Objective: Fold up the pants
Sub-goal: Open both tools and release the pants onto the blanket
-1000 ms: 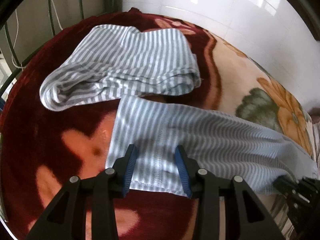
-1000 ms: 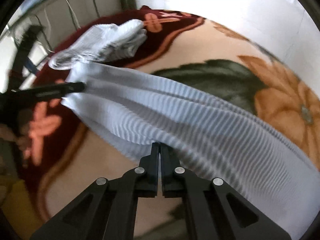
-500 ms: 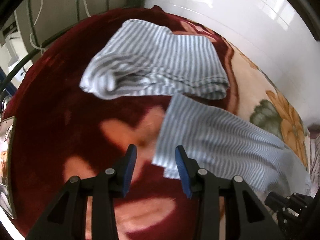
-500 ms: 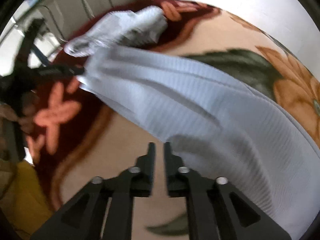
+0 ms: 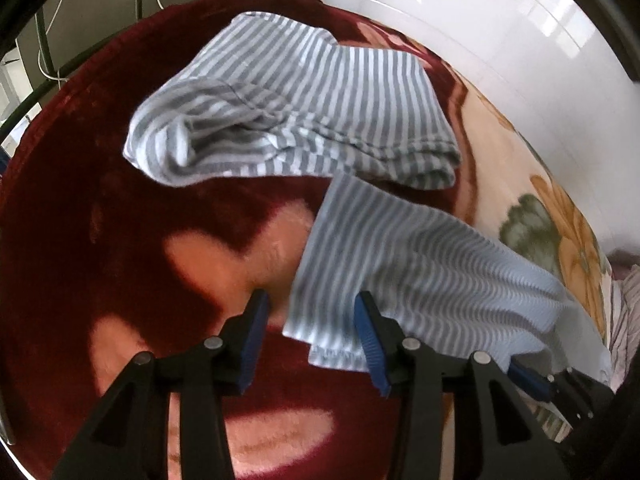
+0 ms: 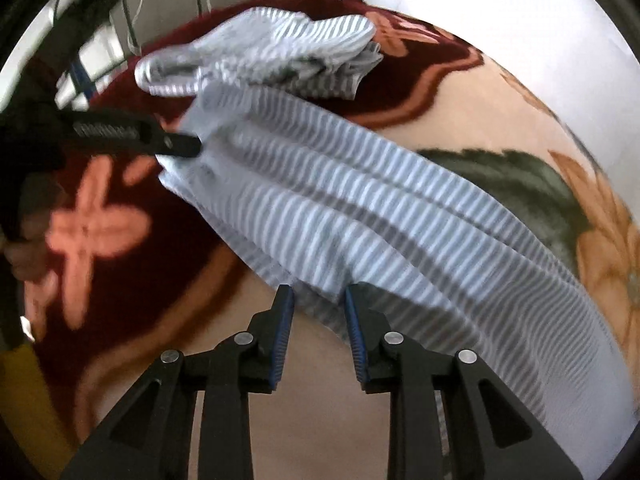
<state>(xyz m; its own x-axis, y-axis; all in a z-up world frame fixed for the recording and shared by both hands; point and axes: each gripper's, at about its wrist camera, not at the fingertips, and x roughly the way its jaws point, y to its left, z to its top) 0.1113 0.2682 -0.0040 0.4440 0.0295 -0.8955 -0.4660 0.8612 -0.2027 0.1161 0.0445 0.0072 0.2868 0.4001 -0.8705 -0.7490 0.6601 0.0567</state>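
At 12 o'clock of the right tongs, the striped pants are laid long across the floral blanket, hem at 10 o'clock. Right tongs have just been opening: pads apart, a lower fold of cloth between them, not pressed. Left tongs also just widened, apart, hem corner between the pads, unclamped. A 2nd striped garment lies bunched at 12 o'clock in the left view, just beside the hem. Risks judged: pants are wrinkled, so a fold made now would be set crooked; a pad could snag the loose hem; the neighbouring garment could be caught in the next grab.
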